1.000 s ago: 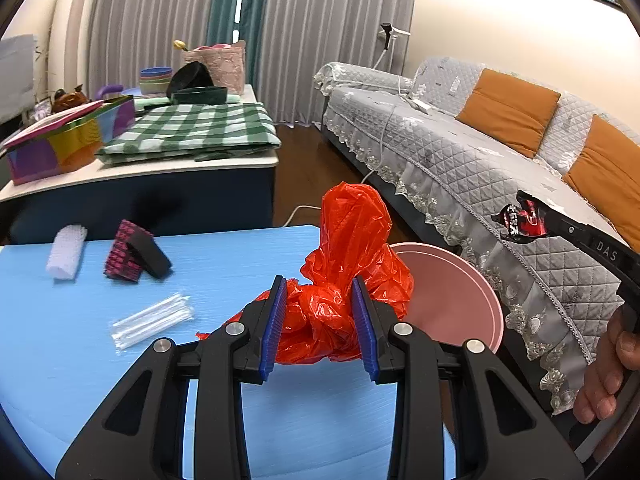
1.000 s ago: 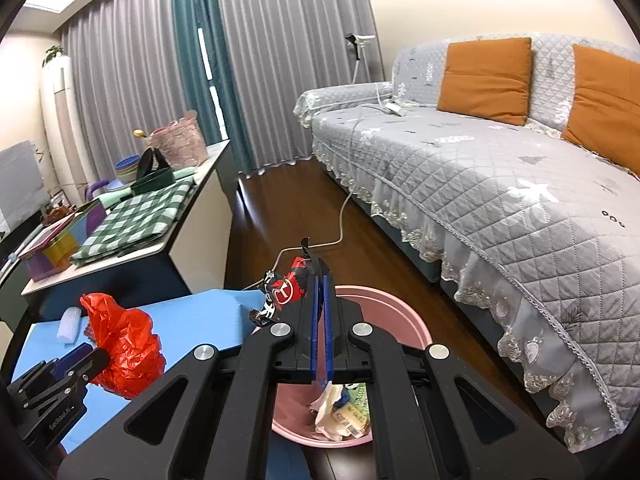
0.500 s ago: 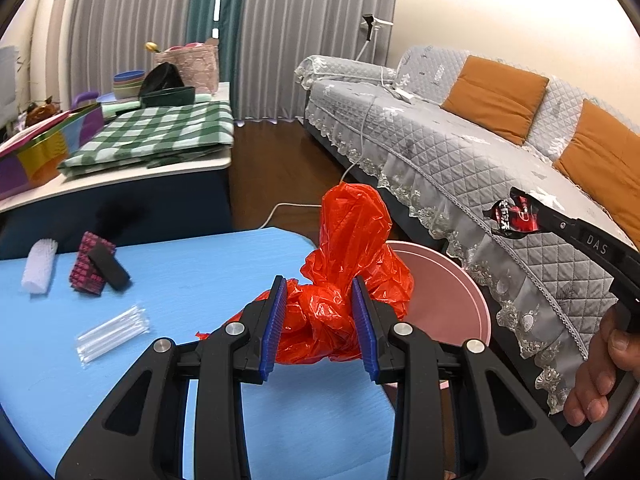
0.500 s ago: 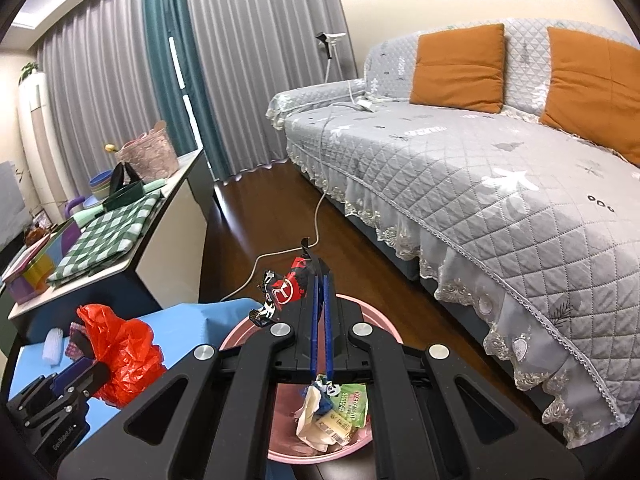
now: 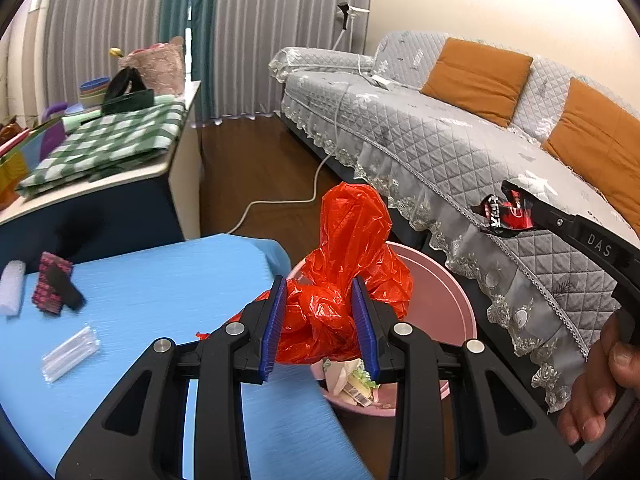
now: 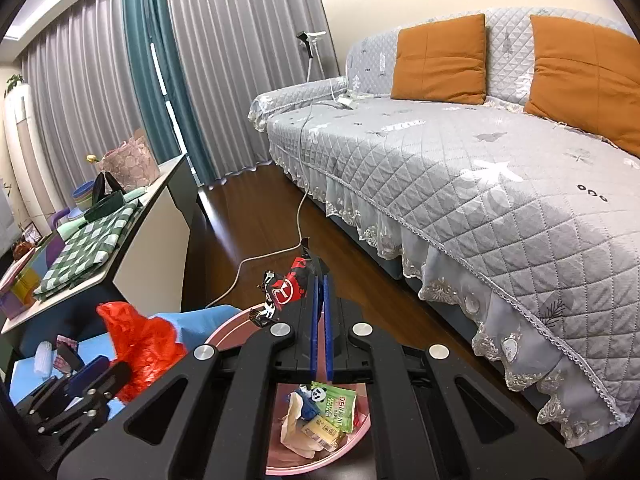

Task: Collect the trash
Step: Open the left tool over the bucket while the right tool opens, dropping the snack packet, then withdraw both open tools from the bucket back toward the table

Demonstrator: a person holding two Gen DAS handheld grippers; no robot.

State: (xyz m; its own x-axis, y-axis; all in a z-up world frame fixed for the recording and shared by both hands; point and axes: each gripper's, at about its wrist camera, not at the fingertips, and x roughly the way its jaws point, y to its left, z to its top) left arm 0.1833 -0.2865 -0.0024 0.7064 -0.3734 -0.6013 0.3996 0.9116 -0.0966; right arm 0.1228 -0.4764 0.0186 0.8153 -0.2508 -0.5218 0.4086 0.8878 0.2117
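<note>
So the crumpled red plastic bag (image 5: 344, 280) is about as light and floppy as trash gets. Thin film like that is a bit slippery and springs back when let go, so grabbing the bunched middle looks like the right call; a loose edge would probably just slide out. The left gripper (image 5: 320, 320) pinches that wad between its blue pads (image 5: 274, 324), jaws partway closed on it, holding it right at the near rim of the round pink plastic bin (image 5: 452, 304), at the right end of the blue table (image 5: 160, 280). The right gripper (image 6: 320, 320) has its pads pressed together on a small red-and-black snack wrapper (image 6: 286, 290), stiffer and crinkly, sticking out left of the tips over the bin.

Compared with a second ago, both grips look unchanged, but both hands have slid toward the bin: the bag was over the table then, and now sits above the bin's edge, with the paper scraps (image 6: 320, 416) inside showing below it.
</note>
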